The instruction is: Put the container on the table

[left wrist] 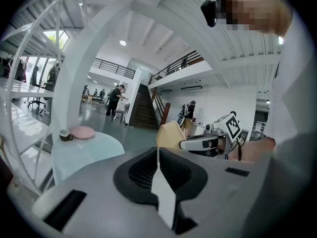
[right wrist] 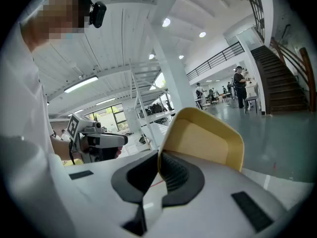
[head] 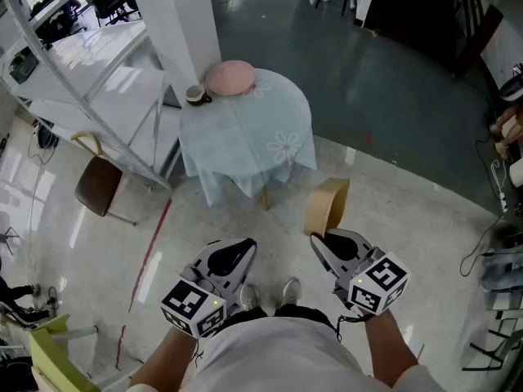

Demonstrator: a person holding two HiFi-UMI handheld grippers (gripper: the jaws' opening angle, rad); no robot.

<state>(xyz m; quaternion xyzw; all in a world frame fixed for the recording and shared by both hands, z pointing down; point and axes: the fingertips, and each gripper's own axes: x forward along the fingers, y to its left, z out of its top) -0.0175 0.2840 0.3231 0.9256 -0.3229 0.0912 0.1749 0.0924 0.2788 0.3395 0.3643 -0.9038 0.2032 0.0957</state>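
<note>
A pink round dish (head: pixel 231 77) lies far off, a small cup (head: pixel 195 95) just left of it; a white pillar (head: pixel 184 23) behind; a brown chair (head: pixel 98 184) at left; a red floor line (head: pixel 151 251) nearer

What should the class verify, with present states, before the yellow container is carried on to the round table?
1. Right gripper jaws shut on the yellow, thin-walled container at its rim: ok.
2. Left gripper jaws together, empty: ok.
3. Bare cloth free on the round, pale-blue-covered table, beside the pink disc and small cup: ok.
4. Container above the table: not ok, short of it.
</note>
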